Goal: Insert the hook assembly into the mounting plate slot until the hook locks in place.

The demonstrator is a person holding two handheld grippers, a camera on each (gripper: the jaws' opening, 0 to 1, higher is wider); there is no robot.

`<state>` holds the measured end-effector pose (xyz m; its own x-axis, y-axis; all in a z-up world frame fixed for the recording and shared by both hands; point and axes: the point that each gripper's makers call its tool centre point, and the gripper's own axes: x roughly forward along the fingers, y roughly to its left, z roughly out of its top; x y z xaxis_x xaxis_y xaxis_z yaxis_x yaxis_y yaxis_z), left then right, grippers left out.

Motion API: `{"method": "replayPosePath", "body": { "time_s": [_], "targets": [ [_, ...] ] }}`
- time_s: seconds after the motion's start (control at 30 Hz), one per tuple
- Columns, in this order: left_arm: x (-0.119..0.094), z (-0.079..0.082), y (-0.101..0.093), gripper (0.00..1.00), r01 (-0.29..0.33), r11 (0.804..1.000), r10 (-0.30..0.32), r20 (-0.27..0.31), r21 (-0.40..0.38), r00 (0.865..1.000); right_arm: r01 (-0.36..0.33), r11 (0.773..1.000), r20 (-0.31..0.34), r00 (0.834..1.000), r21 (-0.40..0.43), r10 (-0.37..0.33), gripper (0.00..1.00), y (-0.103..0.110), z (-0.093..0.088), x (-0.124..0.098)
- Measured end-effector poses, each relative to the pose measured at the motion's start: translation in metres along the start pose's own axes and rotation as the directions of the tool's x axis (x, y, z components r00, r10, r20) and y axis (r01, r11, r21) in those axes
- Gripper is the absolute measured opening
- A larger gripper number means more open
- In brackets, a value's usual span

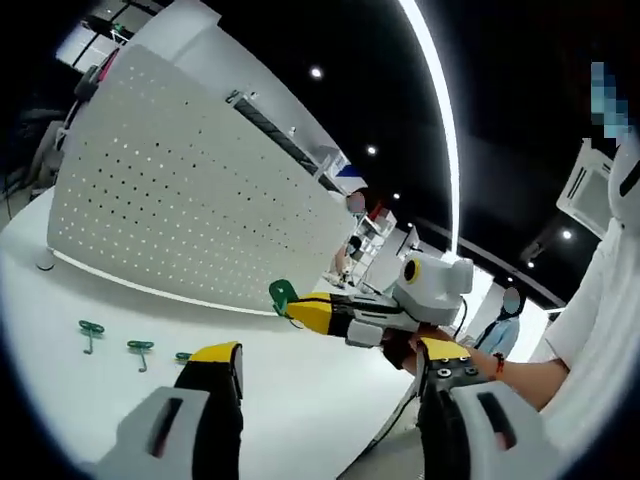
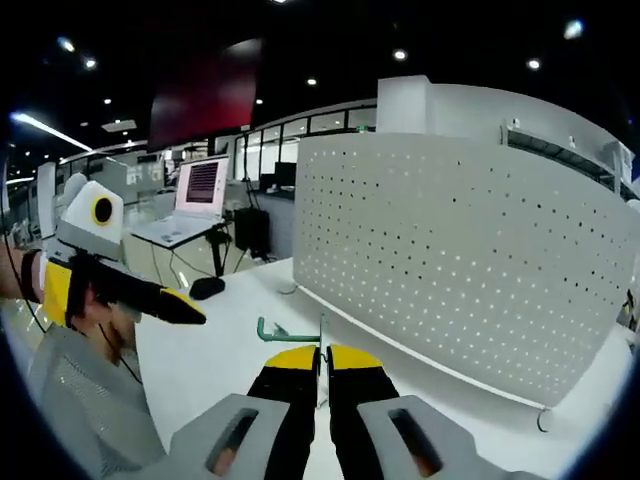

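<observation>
Obstacle: we face the upright pegboard panel (image 2: 450,260), standing on the table (image 1: 300,390).
Floor clutter: spare green hooks (image 1: 115,338).
Passage: we see bare tabletop before the panel.

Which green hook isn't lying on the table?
The green plastic hook gripped in the right gripper is up in the air before the white pegboard; the other three lie on the white table.

the pegboard (image 2: 450,260) looks like matt white perforated sheet metal. the table (image 1: 300,400) is smooth, slightly glossy white. the hook (image 2: 290,332) has green glossy plastic.
</observation>
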<state>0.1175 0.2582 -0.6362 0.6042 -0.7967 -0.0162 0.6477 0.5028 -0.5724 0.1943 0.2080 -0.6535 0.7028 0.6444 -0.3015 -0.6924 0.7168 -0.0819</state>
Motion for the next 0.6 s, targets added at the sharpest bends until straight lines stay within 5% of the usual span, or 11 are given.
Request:
{"method": "replayPosePath", "body": {
  "time_s": [0.6],
  "targets": [
    [0.01, 0.007, 0.019, 0.54, -0.037, 0.991, 0.043, 0.039, -0.131, 0.998, -0.045, 0.999, 0.049, 0.998, -0.031, 0.047, 0.01, 0.022, 0.014, 0.003]
  ]
}}
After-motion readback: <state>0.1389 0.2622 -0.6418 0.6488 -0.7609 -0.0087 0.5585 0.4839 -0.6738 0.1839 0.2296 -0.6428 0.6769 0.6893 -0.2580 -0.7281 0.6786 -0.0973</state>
